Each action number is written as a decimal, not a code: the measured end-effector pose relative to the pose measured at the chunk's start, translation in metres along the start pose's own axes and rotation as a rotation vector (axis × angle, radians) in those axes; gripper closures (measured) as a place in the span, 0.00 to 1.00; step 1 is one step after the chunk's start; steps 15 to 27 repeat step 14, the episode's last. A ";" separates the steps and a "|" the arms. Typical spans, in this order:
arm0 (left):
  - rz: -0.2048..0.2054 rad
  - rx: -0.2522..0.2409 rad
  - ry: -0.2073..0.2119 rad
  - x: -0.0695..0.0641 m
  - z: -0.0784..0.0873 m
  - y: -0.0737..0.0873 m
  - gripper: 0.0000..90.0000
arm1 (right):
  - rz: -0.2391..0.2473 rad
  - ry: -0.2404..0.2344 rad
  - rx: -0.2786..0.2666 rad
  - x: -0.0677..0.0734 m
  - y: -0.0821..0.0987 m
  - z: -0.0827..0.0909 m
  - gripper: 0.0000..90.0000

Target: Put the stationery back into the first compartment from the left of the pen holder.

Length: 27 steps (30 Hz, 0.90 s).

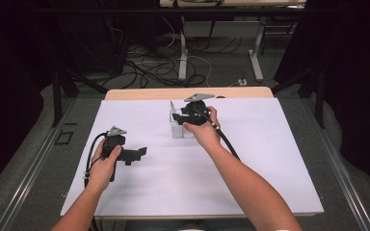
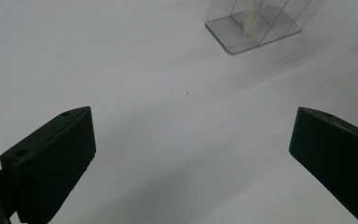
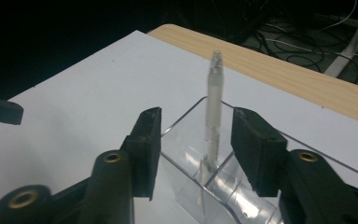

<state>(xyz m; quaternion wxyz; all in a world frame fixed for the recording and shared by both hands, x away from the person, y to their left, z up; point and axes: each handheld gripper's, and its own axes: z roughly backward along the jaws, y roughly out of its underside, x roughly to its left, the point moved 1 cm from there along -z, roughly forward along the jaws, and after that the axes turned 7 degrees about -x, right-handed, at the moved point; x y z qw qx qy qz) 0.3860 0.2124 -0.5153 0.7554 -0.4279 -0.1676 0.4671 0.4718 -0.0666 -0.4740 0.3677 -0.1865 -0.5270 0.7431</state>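
A clear plastic holder point(image 1: 182, 129) stands on the white sheet, right of centre toward the back. A translucent pen point(image 3: 213, 112) stands upright in it, leaning slightly. My right gripper point(image 3: 196, 119) hovers over the holder with its jaws on either side of the pen; a gap shows on both sides, so it is open and not touching. From above, the right gripper point(image 1: 179, 115) sits right at the holder. My left gripper point(image 1: 136, 155) rests low over the sheet at the left, jaws wide apart and empty point(image 2: 191, 158). It faces the holder point(image 2: 256, 28) some way off.
The white sheet point(image 1: 250, 163) covers most of the table; a wooden table edge point(image 1: 139, 93) shows at the back. Behind it are cables on the floor point(image 1: 149, 67) and white table legs point(image 1: 256, 57). Dark curtains stand at both sides.
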 end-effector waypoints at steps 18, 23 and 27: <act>0.015 -0.015 -0.008 0.002 0.001 -0.001 0.00 | -0.012 0.026 -0.015 -0.002 0.014 0.060 0.24; 0.015 -0.015 -0.008 0.002 0.001 -0.001 0.00 | -0.012 0.026 -0.015 -0.002 0.014 0.060 0.24; 0.015 -0.015 -0.008 0.002 0.001 -0.001 0.00 | -0.012 0.026 -0.015 -0.002 0.014 0.060 0.24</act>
